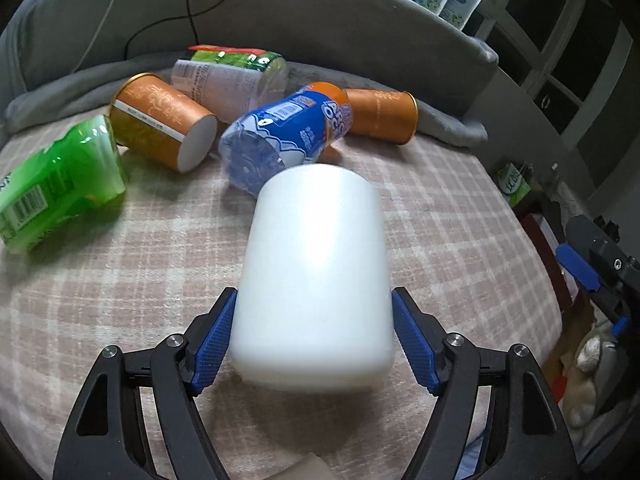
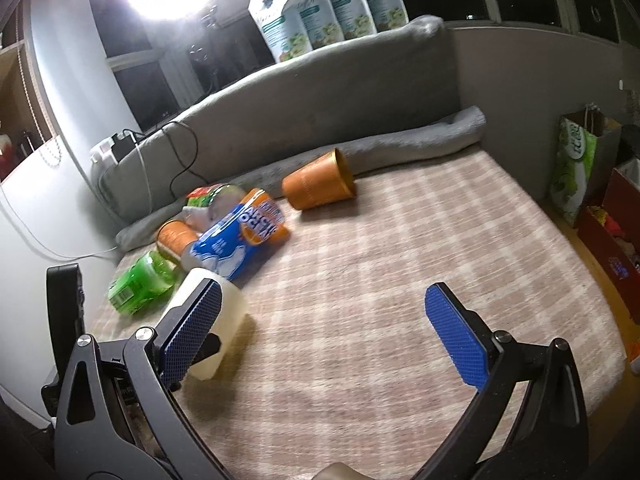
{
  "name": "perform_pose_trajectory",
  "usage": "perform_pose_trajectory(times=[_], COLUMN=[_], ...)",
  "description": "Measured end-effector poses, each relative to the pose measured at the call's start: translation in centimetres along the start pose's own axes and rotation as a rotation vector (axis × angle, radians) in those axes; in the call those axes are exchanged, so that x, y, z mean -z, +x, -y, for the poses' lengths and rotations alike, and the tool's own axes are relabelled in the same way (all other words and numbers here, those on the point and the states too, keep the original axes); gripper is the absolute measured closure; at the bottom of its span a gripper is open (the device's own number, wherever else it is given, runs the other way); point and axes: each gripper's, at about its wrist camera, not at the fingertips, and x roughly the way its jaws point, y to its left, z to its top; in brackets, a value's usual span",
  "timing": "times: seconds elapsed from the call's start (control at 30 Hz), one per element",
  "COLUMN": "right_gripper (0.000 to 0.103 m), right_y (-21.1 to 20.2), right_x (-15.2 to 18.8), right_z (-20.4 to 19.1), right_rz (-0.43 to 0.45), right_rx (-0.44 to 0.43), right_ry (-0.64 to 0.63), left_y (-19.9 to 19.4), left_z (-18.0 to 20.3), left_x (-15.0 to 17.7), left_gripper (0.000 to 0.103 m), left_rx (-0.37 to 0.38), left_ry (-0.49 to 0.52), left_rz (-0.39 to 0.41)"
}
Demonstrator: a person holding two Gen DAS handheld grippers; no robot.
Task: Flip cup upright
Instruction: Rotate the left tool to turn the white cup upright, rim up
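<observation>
White cup (image 1: 316, 276) sits between the spread left tool (image 1: 312, 340); right tool (image 2: 334, 336) gapes over bare blanket (image 2: 380, 264).

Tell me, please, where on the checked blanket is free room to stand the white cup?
Free: the wide blanket stretch ahead of the open right gripper, below the far orange cup. Crowded: the back-left cluster around the blue bottle and green cup, beside the white cup.

Can't see the white cup's (image 1: 316, 280) opening from my left claw (image 1: 312, 336), and its edges smear. From my right claw (image 2: 336, 332), its left finger (image 2: 192, 320) hides half of it.
</observation>
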Motion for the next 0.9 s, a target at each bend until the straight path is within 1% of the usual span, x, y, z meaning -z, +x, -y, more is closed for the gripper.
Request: perform_pose_trajectory(times=[0.03, 0.1, 0.27, 0.3, 0.43, 0.5, 0.6, 0.77, 0.9], right_gripper=[0.0, 0.0, 0.0, 0.0, 0.0, 0.0, 0.0, 0.0, 0.0], right_y=[0.2, 0.6, 2.5, 2.8, 4.7, 5.7, 8.0, 11.4, 13.2], right_x=[0.1, 0.1, 0.0, 0.0, -0.7, -1.0, -1.2, -0.9, -0.9], right_z=[-0.1, -0.3, -0.5, -0.7, -1.7, -2.3, -3.5, -5.5, -6.5], right_rz=[-0.01, -0.039, -0.152, -0.164, -0.244, -0.28, -0.364, -0.479, -0.521], right_rx=[-0.005, -0.02, -0.103, -0.116, -0.204, -0.241, -0.301, -0.366, -0.379], right_ry=[0.002, 0.01, 0.072, 0.081, 0.125, 0.146, 0.193, 0.252, 0.279], left_y=[0.0, 0.0, -0.9, -1.3, -3.3, -4.5, -5.9, -7.7, -8.8], left_z=[0.0, -0.1, -0.2, -0.4, -1.1, -1.6, -2.5, -4.5, -5.7], left_x=[0.0, 0.0, 0.4, 0.5, 1.2, 1.5, 2.1, 2.7, 2.7], left_gripper=[0.021, 0.021, 0.021, 0.021, 0.021, 0.021, 0.021, 0.021, 0.021], left_rx=[0.005, 0.016, 0.019, 0.017, -0.011, -0.038, -0.09, -0.125, -0.127], left_ry=[0.0, -0.001, 0.014, 0.018, 0.05, 0.072, 0.098, 0.073, 0.033], left_rz=[-0.006, -0.019, -0.028, -0.024, 0.0, 0.021, 0.045, 0.067, 0.09])
